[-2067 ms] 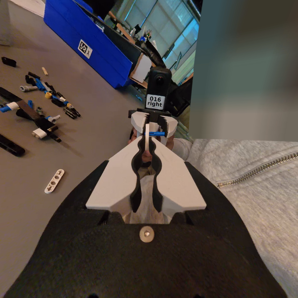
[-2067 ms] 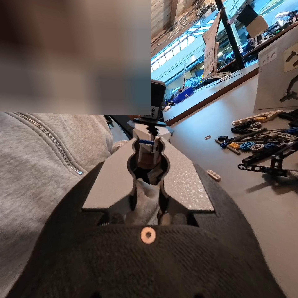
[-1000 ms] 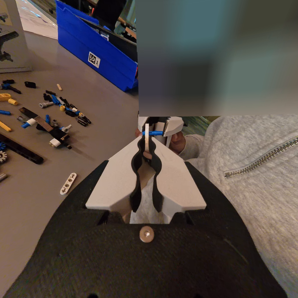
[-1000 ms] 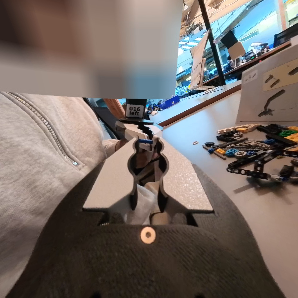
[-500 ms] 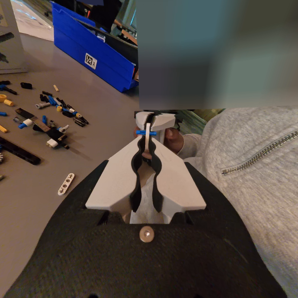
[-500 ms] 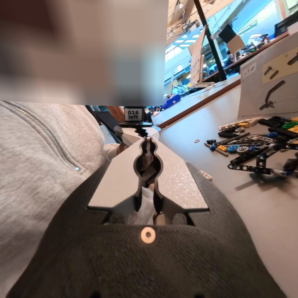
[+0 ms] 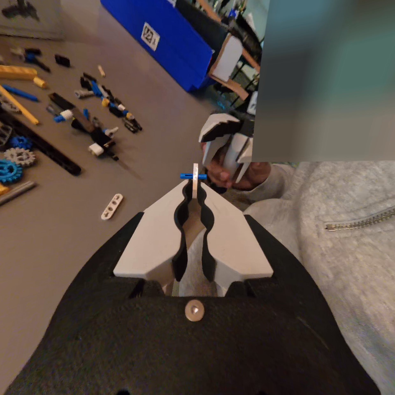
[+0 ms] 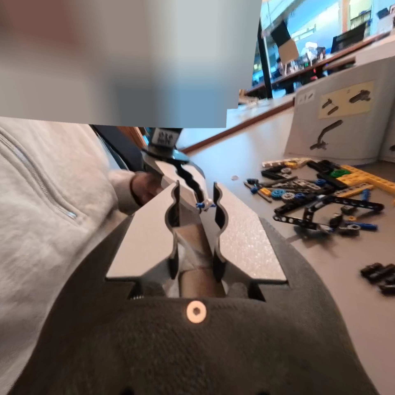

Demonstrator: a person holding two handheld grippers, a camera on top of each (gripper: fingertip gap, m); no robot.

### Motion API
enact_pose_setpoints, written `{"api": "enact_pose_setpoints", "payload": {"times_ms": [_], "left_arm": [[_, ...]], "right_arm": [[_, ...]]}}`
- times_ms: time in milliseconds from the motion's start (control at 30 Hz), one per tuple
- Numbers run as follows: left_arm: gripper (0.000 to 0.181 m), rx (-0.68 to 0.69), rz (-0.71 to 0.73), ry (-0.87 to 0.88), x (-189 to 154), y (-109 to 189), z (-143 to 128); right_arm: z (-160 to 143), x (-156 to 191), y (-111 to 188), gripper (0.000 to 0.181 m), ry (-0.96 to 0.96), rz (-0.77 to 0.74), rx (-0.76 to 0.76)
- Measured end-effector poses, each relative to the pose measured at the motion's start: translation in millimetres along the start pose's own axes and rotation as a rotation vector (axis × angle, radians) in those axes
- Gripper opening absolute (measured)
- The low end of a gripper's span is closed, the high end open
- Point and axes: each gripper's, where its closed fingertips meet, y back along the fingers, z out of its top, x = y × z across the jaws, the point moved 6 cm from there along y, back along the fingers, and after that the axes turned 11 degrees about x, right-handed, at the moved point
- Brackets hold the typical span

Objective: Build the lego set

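Two grippers, both held above the near edge of the grey desk (image 7: 149, 89), in front of a person in a grey zip hoodie (image 7: 342, 245).

Left gripper (image 7: 195, 188): fingers narrow, pinching the lower end of a thin white lego beam (image 7: 195, 177) that stands upright, edge-on to the camera. A short blue pin (image 7: 193, 175) runs crosswise through the beam just above the fingertips, sticking out on both sides.

Right gripper (image 8: 195, 188): fingers spread apart, holding nothing. Seen through its gap, the white beam and blue pin (image 8: 202, 205) sit at the tip of the left gripper (image 8: 203, 203), close to but apart from the right fingers (image 8: 218, 192). From the left wrist view the right gripper (image 7: 224, 147) hangs just beyond and to the right of the beam, a hand (image 7: 222, 173) wrapped round it.

On the desk, well apart from both grippers:
- one loose white three-hole beam (image 7: 112, 206), lying flat;
- a scatter of black, blue and yellow lego parts (image 7: 96, 111);
- blue and grey gears (image 7: 15, 160);
- a black beam frame (image 8: 320, 211), partly assembled;
- an instruction sheet (image 8: 342, 119), propped upright;
- a blue bin (image 7: 171, 44), at the far side.
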Motion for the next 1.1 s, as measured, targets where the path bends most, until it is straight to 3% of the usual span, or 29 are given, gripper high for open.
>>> {"api": "enact_pose_setpoints", "payload": {"times_ms": [67,167,333,500,567,633,900,1100], "left_arm": [[0.001,-0.019,0.093,-0.027,7,2,0],[0.001,-0.046,0.235,-0.094,13,2,2],[0.001,-0.115,0.384,-0.197,10,0,7],[0.001,-0.149,0.456,-0.257,7,0,7],[0.002,-0.157,0.477,-0.272,7,-1,8],[0.003,-0.168,0.484,-0.275,7,-1,8],[0.010,-0.199,0.296,-0.127,11,3,3],[0.005,-0.198,0.312,-0.155,9,4,1]], "right_arm": [[-3,-2,-5,0.032,0.049,-0.070,0.101],[-1,-12,-8,0.025,-0.044,-0.164,0.075],[-11,-19,-20,0.015,-0.338,-0.079,0.011],[-16,-23,-26,0.015,-0.406,-0.120,-0.011],[-16,-23,-27,0.006,-0.408,-0.121,-0.008],[-15,-23,-26,0.003,-0.405,-0.127,-0.006],[-14,-21,-25,0.002,-0.383,-0.113,0.022],[-14,-20,-28,0.002,-0.404,-0.090,0.005]]}}
